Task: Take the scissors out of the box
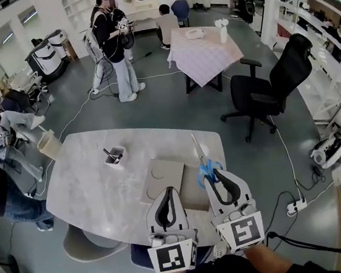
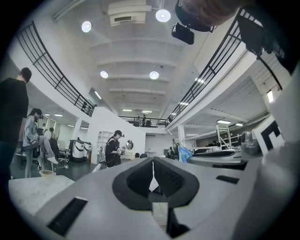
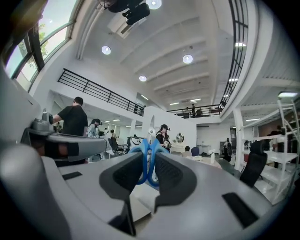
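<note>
Right claw [image 3: 149, 155] is seen clenched on the blue handles of the scissors [image 1: 202, 160], with the blades pointed away from the person. The scissors are held out of the box [image 1: 163, 178], in the air over its right edge, with no contact made. Left claw [image 2: 153, 161] is pressed together with nothing gripped, and is held over the near side of the box. The 2 claws are kept side by side. The flat beige box is laid on the pale surface [image 1: 90, 179]. 1 white cup [image 1: 114, 155] with dark pens is stood to the left of the box, apart from it.
</note>
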A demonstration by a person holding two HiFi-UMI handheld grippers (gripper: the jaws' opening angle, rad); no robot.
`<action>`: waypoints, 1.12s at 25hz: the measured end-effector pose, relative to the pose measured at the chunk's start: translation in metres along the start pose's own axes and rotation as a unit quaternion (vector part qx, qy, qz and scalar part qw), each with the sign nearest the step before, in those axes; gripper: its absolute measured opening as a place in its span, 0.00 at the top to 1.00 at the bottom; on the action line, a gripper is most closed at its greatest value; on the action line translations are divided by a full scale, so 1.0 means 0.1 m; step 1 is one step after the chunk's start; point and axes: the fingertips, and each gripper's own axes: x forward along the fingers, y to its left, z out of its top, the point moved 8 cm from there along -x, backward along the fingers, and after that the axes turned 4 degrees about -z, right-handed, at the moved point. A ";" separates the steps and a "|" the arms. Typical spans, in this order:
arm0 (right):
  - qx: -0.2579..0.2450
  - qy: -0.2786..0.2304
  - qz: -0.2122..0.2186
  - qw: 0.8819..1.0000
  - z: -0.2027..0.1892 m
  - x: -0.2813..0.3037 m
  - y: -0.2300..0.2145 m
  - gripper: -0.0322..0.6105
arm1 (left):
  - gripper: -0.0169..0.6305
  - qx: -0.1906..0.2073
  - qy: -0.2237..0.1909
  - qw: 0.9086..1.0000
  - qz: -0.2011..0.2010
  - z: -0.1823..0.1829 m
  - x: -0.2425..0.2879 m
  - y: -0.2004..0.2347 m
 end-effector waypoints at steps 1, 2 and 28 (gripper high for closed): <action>0.001 -0.007 -0.001 1.000 0.04 -0.03 -0.01 0.83 | 0.95 0.003 -0.006 1.000 0.001 0.04 -0.01 -0.01; 0.004 -0.013 -0.001 1.000 0.08 -0.05 -0.01 0.83 | 0.95 0.005 -0.011 1.000 0.002 0.07 -0.02 -0.02; -0.009 -0.068 -0.011 0.998 0.32 -0.35 0.06 0.83 | 0.95 0.019 -0.032 0.999 -0.001 0.25 -0.21 -0.12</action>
